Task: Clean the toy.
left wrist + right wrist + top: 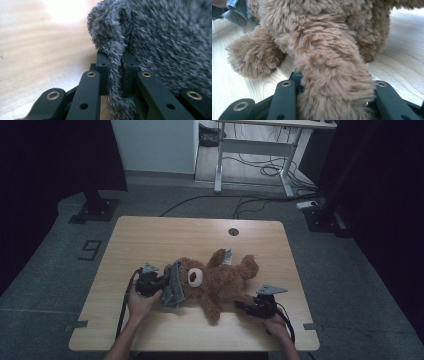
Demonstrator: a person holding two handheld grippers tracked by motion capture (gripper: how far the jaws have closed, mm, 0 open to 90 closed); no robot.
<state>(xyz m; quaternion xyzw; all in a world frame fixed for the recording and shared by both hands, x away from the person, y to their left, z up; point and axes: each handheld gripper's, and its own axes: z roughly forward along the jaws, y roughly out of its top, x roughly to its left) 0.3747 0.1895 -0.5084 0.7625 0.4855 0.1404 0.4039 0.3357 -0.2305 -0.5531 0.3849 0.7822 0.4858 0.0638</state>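
A brown teddy bear [220, 282] lies on its back near the middle of the wooden table [150, 240], its head toward the person's left and its legs spread toward the right and the far side. A grey fuzzy cloth [173, 285] is draped against the bear's head, on the left side of it. The left gripper [159, 282] sits just left of that cloth, lying low over the table and pointing to the right toward the bear; in the left gripper view its jaws are nearly closed, with a fold of the grey cloth [115, 75] pinched between the two pads. The left hand [141, 302] wraps the gripper's body from behind, and the forearm comes up from the bottom edge at a slight lean to the right. The right gripper [246, 306] lies at the bear's near right side, pointing left; in the right gripper view its jaws stand partly open around one of the bear's limbs [332, 82], which fills the gap between them and is clamped there. The right hand [275, 322] holds that gripper from behind, low on the table, with the forearm entering from the bottom edge.
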